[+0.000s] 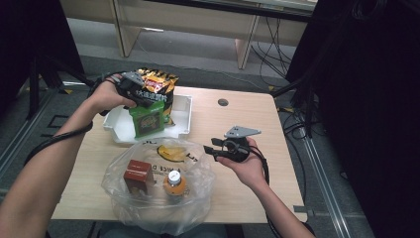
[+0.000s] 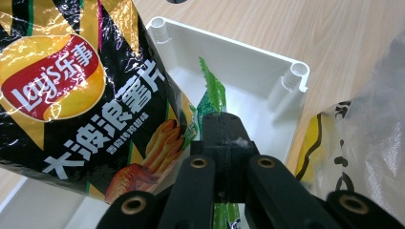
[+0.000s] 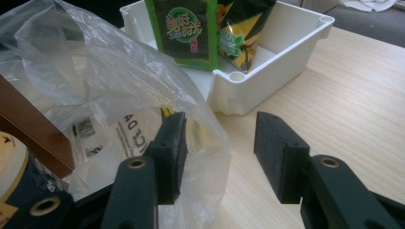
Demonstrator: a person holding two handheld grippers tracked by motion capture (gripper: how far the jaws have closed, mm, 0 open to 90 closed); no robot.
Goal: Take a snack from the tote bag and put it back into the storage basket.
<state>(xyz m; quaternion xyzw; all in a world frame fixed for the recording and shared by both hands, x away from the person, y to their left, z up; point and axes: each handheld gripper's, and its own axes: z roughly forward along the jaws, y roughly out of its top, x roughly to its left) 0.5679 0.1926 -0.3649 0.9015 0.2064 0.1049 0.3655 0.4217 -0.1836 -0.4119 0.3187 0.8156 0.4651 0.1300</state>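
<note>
Left gripper (image 2: 222, 125) clamps the green packet (image 2: 212, 88) over the tray (image 2: 267, 67) (chips (image 2: 71, 95) alongside); right gripper (image 3: 219, 143) gapes beside the tray

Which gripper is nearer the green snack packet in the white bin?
Left. The left gripper is shut on the green snack packet's top edge over the white bin; the right gripper hangs open beside the plastic bag, apart from it.

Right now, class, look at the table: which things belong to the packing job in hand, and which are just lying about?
In the job:
left gripper, shut on the green packet
white tray
chip bag
plastic bag
right gripper, open beside the bag

Lying about:
brown box and bottle, already bagged
table hole
</note>
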